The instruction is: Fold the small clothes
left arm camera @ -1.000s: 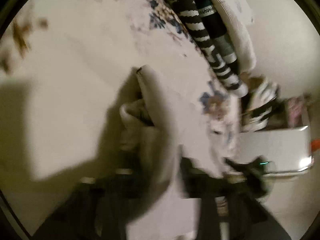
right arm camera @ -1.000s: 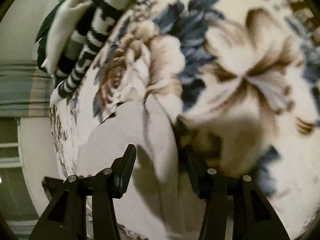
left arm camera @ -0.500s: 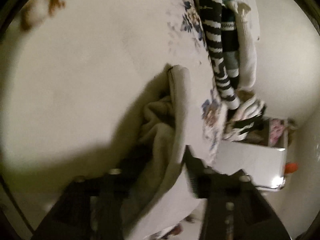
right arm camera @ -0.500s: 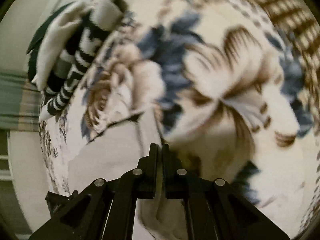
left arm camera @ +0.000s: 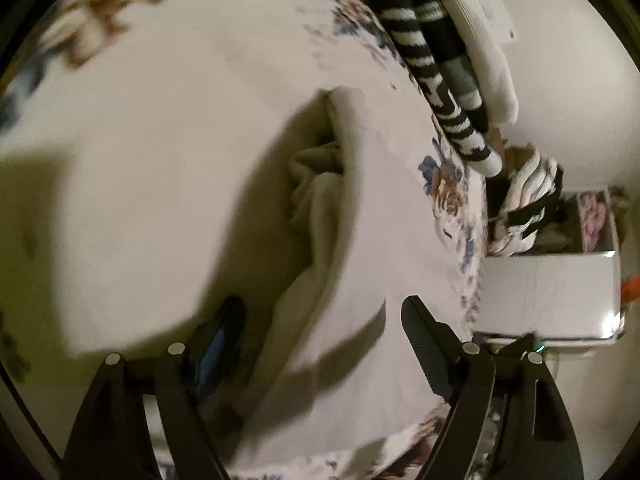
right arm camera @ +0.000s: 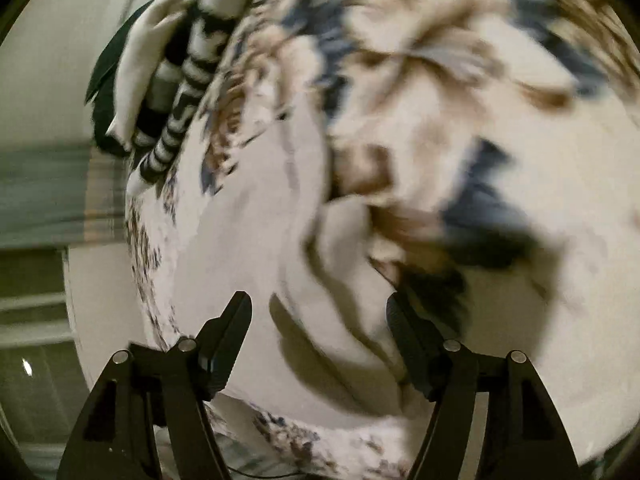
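We hold a pair of tongs in each hand above a bed covered by a floral bedspread. A pale cream garment, the piece being folded, lies bunched on the bedspread directly ahead of both tongs. The left tongs are spread wide and hold nothing; the cloth lies between and beneath their tips. The right tongs are equally wide and empty, over a rumpled ridge of the same garment. We judge the fold unfinished: the cloth looks doubled along one edge but lumpy, and needs smoothing or another fold. Along the bed's far edge lie folded striped black-and-white socks beside white pieces. Off the bed stands a white box of unfolded clothes, suggesting more remains. Nothing blocks the garment.
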The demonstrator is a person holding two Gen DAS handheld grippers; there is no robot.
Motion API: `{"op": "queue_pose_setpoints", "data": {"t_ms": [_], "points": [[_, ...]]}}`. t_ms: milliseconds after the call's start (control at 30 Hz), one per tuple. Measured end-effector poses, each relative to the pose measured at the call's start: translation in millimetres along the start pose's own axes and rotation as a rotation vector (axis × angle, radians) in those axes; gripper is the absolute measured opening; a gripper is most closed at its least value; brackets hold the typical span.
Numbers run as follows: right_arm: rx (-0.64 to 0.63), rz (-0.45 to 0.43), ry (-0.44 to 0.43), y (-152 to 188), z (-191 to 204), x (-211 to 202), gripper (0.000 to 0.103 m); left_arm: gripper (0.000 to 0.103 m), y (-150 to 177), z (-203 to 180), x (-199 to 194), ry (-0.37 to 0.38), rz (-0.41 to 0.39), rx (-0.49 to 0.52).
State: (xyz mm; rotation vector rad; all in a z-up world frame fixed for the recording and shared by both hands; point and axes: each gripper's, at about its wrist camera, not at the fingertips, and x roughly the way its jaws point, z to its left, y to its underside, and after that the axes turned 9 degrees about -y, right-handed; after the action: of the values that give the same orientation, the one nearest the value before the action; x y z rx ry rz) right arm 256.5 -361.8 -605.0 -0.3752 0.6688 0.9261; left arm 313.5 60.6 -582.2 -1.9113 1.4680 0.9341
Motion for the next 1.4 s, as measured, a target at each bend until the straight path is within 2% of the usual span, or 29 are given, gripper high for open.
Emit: {"op": "queue_pose_setpoints", "data": {"t_ms": [100, 133, 167, 200, 233, 300, 333, 367, 400, 500, 533, 600, 633, 667, 733, 800, 833, 867, 967, 1033, 1133, 1200, 1300, 1400], "points": [[-0.120, 0.007, 0.043, -13.5, 16.9, 23.0, 0.072, 0.079, -6.5, -13.3, 12.1, 0.004, 0.003, 0.026], [-0.170, 0.014, 0.048, -17.0, 23.9, 32.0, 0.059, 0.078, -6.8, -15.7, 13.5, 0.005, 0.006, 0.032], [-0.204, 0.024, 0.050, -19.0, 29.2, 38.1, 0.019, 0.078, -8.6, -20.9, 15.5, 0.011, 0.009, 0.039], [-0.211, 0.051, 0.046, -20.9, 33.3, 45.0, 0.016, 0.078, -8.7, -23.3, 15.2, 0.016, 0.009, 0.046], [-0.180, 0.073, -0.015, -23.0, 33.6, 47.4, 0.016, 0.078, -9.1, -25.8, 14.8, 0.019, 0.008, 0.052], [-0.040, 0.118, -0.231, -27.8, 23.7, 47.4, 0.015, 0.078, -9.2, -28.1, 14.3, 0.029, 0.008, 0.059], [0.085, 0.167, -0.378, -29.5, 9.6, 52.2, 0.015, 0.078, -9.1, -27.0, 14.5, 0.028, 0.010, 0.056], [0.190, 0.188, -0.462, -29.8, -4.9, 56.4, 0.014, 0.078, -9.1, -24.6, 15.3, 0.033, 0.014, 0.048], [0.267, 0.174, -0.493, -30.3, -20.6, 57.6, 0.014, 0.078, -9.4, -23.2, 16.8, 0.039, 0.019, 0.038], [0.319, 0.105, -0.301, -36.1, -56.4, 48.5, 0.015, 0.077, -9.8, -11.7, 18.7, 0.049, 0.029, 0.005], [0.312, 0.067, -0.260, -36.7, -62.3, 38.7, 0.015, 0.068, -10.2, -7.8, 17.5, 0.044, 0.028, -0.008], [0.275, 0.040, -0.215, -36.6, -58.5, 25.2, 0.020, 0.052, -11.8, -1.4, 15.4, 0.008, 0.032, -0.020], [0.231, 0.026, -0.162, -35.1, -51.0, 15.5, 0.030, 0.052, -12.4, 2.6, 13.2, -0.002, 0.035, -0.028], [0.200, 0.013, -0.114, -32.9, -44.3, 7.6, 0.048, 0.052, -12.0, 5.8, 8.9, -0.009, 0.037, -0.036], [0.146, -0.019, -0.050, -23.7, -30.8, -12.3, 0.062, 0.054, -6.5, 7.6, -2.8, -0.037, 0.031, -0.028], [0.112, -0.028, -0.038, -12.7, -22.3, -27.0, 0.063, 0.060, 4.8, 9.6, -19.6, -0.065, 0.012, -0.035], [0.116, -0.027, -0.046, -0.1, -19.4, -33.7, 0.066, 0.066, 14.0, 12.1, -31.5, -0.074, -0.004, -0.052], [0.124, -0.028, -0.061, 7.4, -19.9, -36.8, 0.071, 0.069, 25.2, 15.5, -44.2, -0.093, -0.022, -0.076], [0.184, -0.020, -0.104, 36.3, -29.5, -44.0, 0.077, 0.070, 58.9, 24.5, -70.1, -0.113, -0.053, -0.145], [0.211, -0.013, -0.132, 55.1, -37.0, -38.8, 0.078, 0.070, 81.2, 28.4, -74.4, -0.096, -0.052, -0.195], [0.289, 0.012, -0.174, 78.5, -56.7, -22.7, 0.079, 0.070, 103.0, 27.6, -51.2, -0.009, -0.014, -0.262], [0.303, 0.018, -0.186, 84.9, -65.0, -8.6, 0.079, 0.070, 105.5, 21.5, -30.9, 0.050, -0.009, -0.289], [0.317, 0.017, -0.243, 91.2, -73.5, 12.6, 0.079, 0.070, 98.6, 12.1, -4.8, 0.050, -0.044, -0.290], [0.332, -0.022, -0.289, 93.3, -76.1, 20.9, 0.079, 0.068, 90.4, 16.2, 8.0, 0.053, -0.095, -0.369]]}}
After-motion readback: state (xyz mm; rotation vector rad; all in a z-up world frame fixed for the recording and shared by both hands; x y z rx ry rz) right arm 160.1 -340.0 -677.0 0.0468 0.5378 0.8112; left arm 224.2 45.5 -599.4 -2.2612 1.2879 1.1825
